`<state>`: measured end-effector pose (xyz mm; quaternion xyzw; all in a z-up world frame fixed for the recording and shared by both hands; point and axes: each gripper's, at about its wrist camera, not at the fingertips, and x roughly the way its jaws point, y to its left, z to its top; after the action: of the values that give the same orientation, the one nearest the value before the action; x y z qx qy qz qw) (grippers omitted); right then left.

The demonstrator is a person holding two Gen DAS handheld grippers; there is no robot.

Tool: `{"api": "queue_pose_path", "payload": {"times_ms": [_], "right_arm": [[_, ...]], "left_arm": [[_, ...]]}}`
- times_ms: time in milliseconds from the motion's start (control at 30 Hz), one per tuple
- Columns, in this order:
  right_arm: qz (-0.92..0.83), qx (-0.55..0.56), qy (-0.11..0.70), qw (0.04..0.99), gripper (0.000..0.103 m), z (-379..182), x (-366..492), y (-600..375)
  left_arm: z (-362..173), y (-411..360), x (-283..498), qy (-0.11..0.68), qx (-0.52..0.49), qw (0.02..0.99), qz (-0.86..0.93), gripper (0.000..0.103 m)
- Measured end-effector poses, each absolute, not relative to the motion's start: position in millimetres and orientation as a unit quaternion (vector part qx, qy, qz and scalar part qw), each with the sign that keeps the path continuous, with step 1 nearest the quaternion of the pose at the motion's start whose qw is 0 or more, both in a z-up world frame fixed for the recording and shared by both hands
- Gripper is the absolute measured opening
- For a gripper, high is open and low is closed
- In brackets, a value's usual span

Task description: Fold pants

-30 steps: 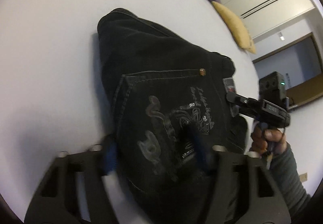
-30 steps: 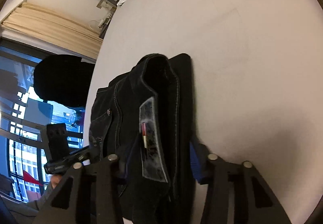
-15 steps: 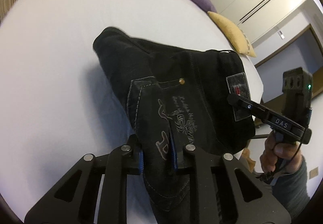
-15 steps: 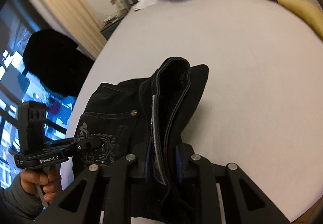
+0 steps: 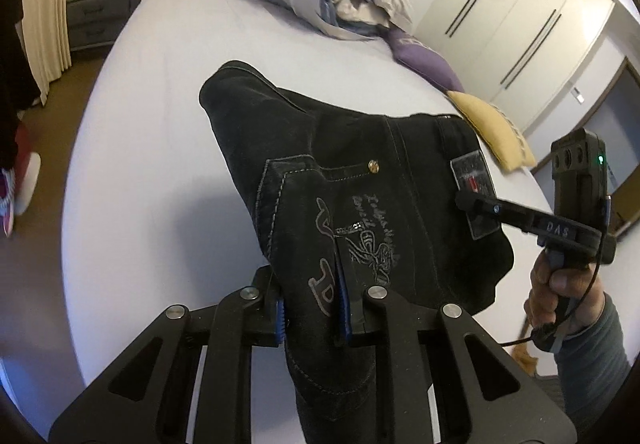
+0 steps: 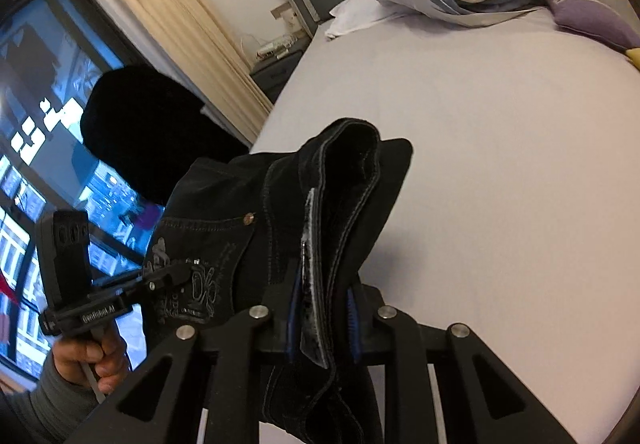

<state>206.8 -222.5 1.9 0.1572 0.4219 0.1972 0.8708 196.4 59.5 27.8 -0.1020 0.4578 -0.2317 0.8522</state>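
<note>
Lettering "DAS" marks the right hand-held gripper, "GenRobot.AI" the left hand-held gripper; both are clamped on folded black denim pants, raised over a white bed.

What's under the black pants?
Under the black pants, lifted by the left gripper and right gripper, lies the bed's white sheet. The patch straight beneath the cloth is hidden.
</note>
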Motion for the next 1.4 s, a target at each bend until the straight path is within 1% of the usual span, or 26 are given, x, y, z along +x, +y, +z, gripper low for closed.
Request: {"api": "queue_pose_path", "payload": {"times_ms": [167, 267, 367, 400, 433, 467, 500, 533, 567, 633, 667, 700, 767, 800, 833, 867, 900, 933, 967, 1000, 1033, 1100, 1133, 1267, 1333, 1400], "right_arm": [[0.193, 0.161, 0.442, 0.861, 0.022, -17, 270, -213], [0.183, 0.168, 0.459, 0.853, 0.022, -42, 295, -216], [0.165, 0.185, 0.483, 0.84, 0.022, -80, 311, -226], [0.156, 0.192, 0.492, 0.835, 0.023, -96, 315, -231], [0.148, 0.203, 0.499, 0.829, 0.027, -110, 319, -238], [0.141, 0.216, 0.503, 0.825, 0.04, -118, 321, -243], [0.157, 0.256, 0.491, 0.818, 0.04, -128, 319, -253], [0.166, 0.271, 0.482, 0.817, 0.042, -130, 317, -257], [0.175, 0.281, 0.471, 0.818, 0.046, -130, 312, -260], [0.159, 0.275, 0.465, 0.826, 0.056, -123, 303, -262], [0.138, 0.267, 0.453, 0.84, 0.064, -111, 290, -264], [0.128, 0.261, 0.437, 0.851, 0.067, -102, 277, -264], [0.113, 0.239, 0.405, 0.875, 0.067, -78, 249, -260], [0.098, 0.214, 0.381, 0.894, 0.068, -59, 230, -254], [0.088, 0.19, 0.358, 0.91, 0.069, -42, 213, -247], [0.077, 0.166, 0.332, 0.925, 0.074, -24, 196, -241], [0.067, 0.143, 0.303, 0.94, 0.081, -4, 182, -233], [0.061, 0.128, 0.28, 0.95, 0.084, 10, 168, -227], [0.052, 0.108, 0.242, 0.963, 0.091, 32, 146, -217], [0.046, 0.093, 0.202, 0.974, 0.099, 55, 123, -208], [0.035, 0.081, 0.164, 0.983, 0.103, 75, 102, -202], [0.014, 0.06, 0.107, 0.992, 0.103, 108, 69, -196], [0.006, 0.049, 0.076, 0.996, 0.103, 126, 50, -190], [-0.049, 0.008, -0.048, 0.998, 0.103, 195, -21, -170], [-0.067, -0.003, -0.094, 0.993, 0.103, 220, -46, -165], [-0.067, 0.0, -0.123, 0.99, 0.103, 240, -72, -163]], "left_arm": [[15, 87, 249, 0.462, -0.097, 0.855, -0.217, 0.017], [-18, 84, 283, 0.482, -0.096, 0.846, -0.21, 0.017], [-55, 84, 305, 0.502, -0.097, 0.834, -0.206, 0.018], [-67, 81, 306, 0.508, -0.095, 0.831, -0.203, 0.018], [-81, 81, 310, 0.516, -0.094, 0.829, -0.196, 0.023], [-95, 86, 312, 0.519, -0.102, 0.827, -0.19, 0.027], [-103, 92, 312, 0.519, -0.114, 0.826, -0.187, 0.037], [-110, 103, 310, 0.512, -0.142, 0.826, -0.189, 0.04], [-112, 111, 307, 0.505, -0.159, 0.825, -0.195, 0.041], [-111, 123, 301, 0.5, -0.168, 0.827, -0.196, 0.044], [-109, 130, 299, 0.497, -0.159, 0.831, -0.19, 0.044], [-102, 134, 293, 0.49, -0.15, 0.839, -0.184, 0.044], [-71, 144, 266, 0.441, -0.136, 0.87, -0.176, 0.045], [-55, 141, 254, 0.416, -0.122, 0.886, -0.167, 0.053], [-32, 143, 237, 0.378, -0.101, 0.908, -0.149, 0.071], [-5, 145, 213, 0.326, -0.078, 0.934, -0.123, 0.079], [21, 147, 187, 0.269, -0.064, 0.956, -0.1, 0.093], [41, 144, 166, 0.229, -0.057, 0.968, -0.084, 0.103], [67, 148, 137, 0.169, -0.052, 0.982, -0.059, 0.103], [84, 149, 118, 0.136, -0.047, 0.989, -0.04, 0.103], [106, 148, 94, 0.103, -0.038, 0.994, -0.019, 0.103], [139, 149, 56, 0.054, -0.023, 0.998, 0.014, 0.103], [160, 152, 29, 0.015, -0.014, 0.999, 0.042, 0.103], [214, 145, -44, -0.1, -0.001, 0.99, 0.097, 0.103], [238, 148, -75, -0.13, 0.016, 0.985, 0.114, 0.103], [253, 157, -101, -0.122, 0.035, 0.987, 0.098, 0.103]]}}
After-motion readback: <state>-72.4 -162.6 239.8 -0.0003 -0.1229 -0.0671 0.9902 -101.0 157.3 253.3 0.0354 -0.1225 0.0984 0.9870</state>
